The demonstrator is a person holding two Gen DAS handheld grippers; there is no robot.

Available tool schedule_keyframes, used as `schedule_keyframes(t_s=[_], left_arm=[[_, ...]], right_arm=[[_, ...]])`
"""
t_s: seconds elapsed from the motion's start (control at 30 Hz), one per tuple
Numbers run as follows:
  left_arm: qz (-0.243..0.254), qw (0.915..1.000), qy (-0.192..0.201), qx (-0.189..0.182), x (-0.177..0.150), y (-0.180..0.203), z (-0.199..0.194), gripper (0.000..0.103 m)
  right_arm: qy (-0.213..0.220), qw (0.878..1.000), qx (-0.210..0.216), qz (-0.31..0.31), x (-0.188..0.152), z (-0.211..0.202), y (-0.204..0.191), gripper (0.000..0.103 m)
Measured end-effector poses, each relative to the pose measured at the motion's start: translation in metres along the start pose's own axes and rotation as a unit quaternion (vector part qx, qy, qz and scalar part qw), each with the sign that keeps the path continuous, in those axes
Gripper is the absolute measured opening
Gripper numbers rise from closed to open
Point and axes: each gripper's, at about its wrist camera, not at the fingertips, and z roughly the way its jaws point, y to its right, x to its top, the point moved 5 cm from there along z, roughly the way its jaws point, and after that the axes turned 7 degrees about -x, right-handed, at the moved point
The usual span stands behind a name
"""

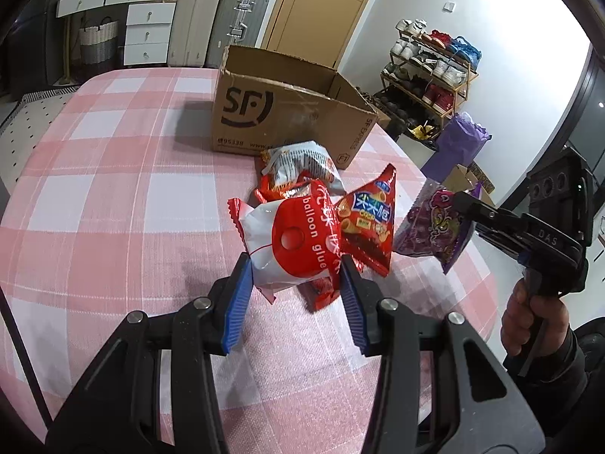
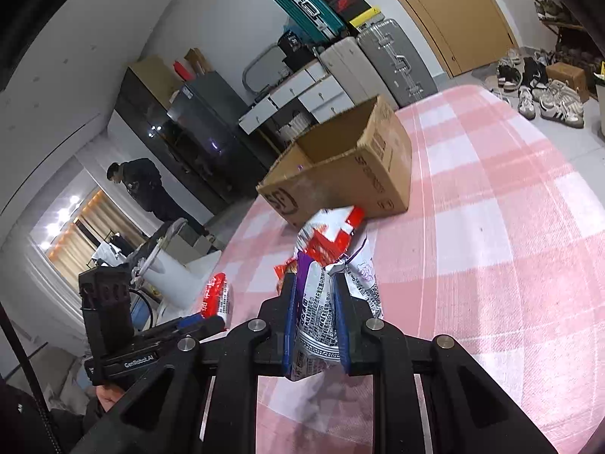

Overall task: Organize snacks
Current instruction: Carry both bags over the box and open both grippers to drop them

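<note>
My left gripper (image 1: 295,278) is shut on a red and white packet marked "balloon glue" (image 1: 287,242), its blue pads pressing both sides just above the pink checked tablecloth (image 1: 113,189). At the right of this view my right gripper (image 1: 459,202) holds a purple snack packet (image 1: 431,227) in the air. In the right wrist view that gripper (image 2: 314,299) is shut on the purple and white packet (image 2: 315,321). A red triangular packet (image 1: 372,223) and a white and red bag (image 1: 302,162) lie in a pile in front of the open cardboard box (image 1: 287,113) (image 2: 340,174).
The table's right edge runs close behind the pile. Beyond it stand a shoe rack (image 1: 431,75), a purple bag (image 1: 459,143), suitcases (image 1: 242,26) and a door. A person (image 2: 140,185) stands far off at the left of the right wrist view.
</note>
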Motion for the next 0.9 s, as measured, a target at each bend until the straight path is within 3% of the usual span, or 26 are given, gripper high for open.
schedule_keyframes(t_s=[0.37,0.5,0.9], left_arm=[[0.018,0.9997,0.018,-0.002,0.054,0.005,-0.011,0.042],[0.029,0.9991,0.027,0.016,0.079,0.007,-0.014,0.042],[0.039,0.9989,0.022,0.012,0.160,0.014,-0.001,0.042]], right_arm=[[0.047,0.998,0.026,-0.013,0.050,-0.018,-0.026,0.018],[0.060,0.997,0.038,-0.021,0.073,-0.017,-0.038,0.018],[0.063,0.995,0.063,-0.043,0.142,0.011,-0.066,0.018]])
